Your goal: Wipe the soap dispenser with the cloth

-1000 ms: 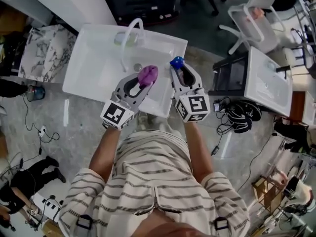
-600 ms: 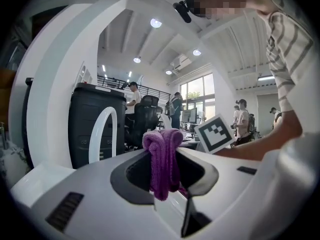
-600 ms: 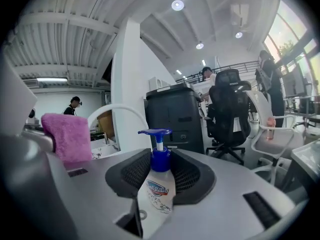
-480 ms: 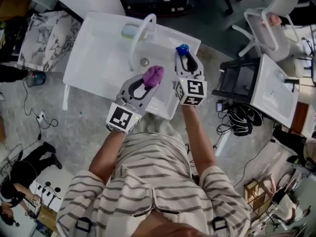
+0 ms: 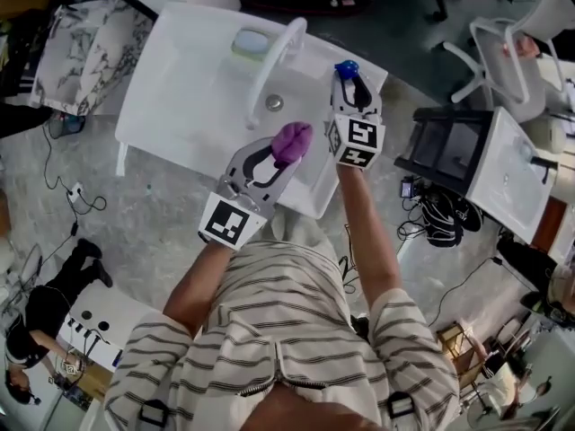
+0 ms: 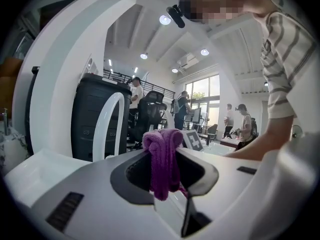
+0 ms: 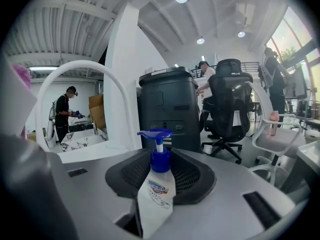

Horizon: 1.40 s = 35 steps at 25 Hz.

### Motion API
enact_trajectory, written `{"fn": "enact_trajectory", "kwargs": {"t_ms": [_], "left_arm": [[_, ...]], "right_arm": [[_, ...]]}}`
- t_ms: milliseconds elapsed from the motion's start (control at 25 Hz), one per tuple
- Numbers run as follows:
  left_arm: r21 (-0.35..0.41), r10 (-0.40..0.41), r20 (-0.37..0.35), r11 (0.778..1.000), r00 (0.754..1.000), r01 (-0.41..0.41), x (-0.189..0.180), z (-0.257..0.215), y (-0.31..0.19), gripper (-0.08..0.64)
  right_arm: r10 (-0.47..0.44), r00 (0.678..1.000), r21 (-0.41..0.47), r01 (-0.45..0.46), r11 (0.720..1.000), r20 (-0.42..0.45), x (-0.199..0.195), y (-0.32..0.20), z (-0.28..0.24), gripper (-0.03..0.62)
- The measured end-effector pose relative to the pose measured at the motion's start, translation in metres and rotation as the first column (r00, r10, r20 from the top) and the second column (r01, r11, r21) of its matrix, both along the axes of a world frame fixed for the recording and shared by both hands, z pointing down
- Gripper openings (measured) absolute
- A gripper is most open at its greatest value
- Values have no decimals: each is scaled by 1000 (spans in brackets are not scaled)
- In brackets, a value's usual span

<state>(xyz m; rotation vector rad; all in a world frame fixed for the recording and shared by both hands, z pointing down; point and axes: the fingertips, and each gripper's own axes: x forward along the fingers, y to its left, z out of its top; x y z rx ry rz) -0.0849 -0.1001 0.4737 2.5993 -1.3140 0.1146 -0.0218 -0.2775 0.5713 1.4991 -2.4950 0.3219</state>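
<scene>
The soap dispenser (image 7: 156, 186), blue pump upward, sits clamped between the jaws of the right gripper (image 5: 349, 88) over the right side of a white sink (image 5: 171, 106). To its left, the left gripper (image 5: 278, 157) is closed on a bunched purple cloth (image 6: 163, 156), held apart from the bottle. An arched white faucet (image 5: 268, 72) rises beyond both.

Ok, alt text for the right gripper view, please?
A white soap dispenser with a blue pump stands upright, held by the right gripper between its fingers. Behind it are a white arched faucet, a dark cabinet and an office chair.
</scene>
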Motion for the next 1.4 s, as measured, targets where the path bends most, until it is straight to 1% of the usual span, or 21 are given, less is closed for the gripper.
{"fn": "enact_trajectory", "kwargs": {"t_ms": [240,400,520,600,680,800,920,1120,1280,1400], "left_arm": [[-30,18,-9,999,1000,-18,1,14,-2,115],[-39,16,-9,999,1000,-16,1,20,-7,115],[-60,19,-12,998,1000,-20,-1,25,-7,115],[-61,21,-10,998,1000,-22,-2,28,-6,115],[-65,16,-17,998,1000,-18,-3,30,-5,117],[-63,12,-23,998,1000,-13,-1,29,-3,115],[-56,13,-22,998,1000,-14,3,26,-2,116],[-47,21,-5,999,1000,-21,10,24,3,117],[-39,3,5,999,1000,-3,13,19,10,115],[-32,-38,-5,999,999,38,13,13,16,115]], "right_arm": [[17,999,-17,-18,1000,-30,-3,-18,23,135],[7,998,-25,-9,1000,-62,-3,-23,36,135],[3,997,-11,-4,1000,-78,-5,-23,37,137],[6,997,-12,-7,1000,-73,-6,-22,37,138],[6,998,-23,-7,1000,-61,-6,-20,37,152],[-3,999,-43,1,999,-48,-5,-20,38,210],[-12,999,-55,10,998,-47,-2,-17,36,219],[-4,1000,-40,3,999,-23,7,-4,21,210],[-12,1000,-12,12,1000,4,16,12,-1,168],[-21,999,9,21,1000,31,21,27,-20,125]]}}
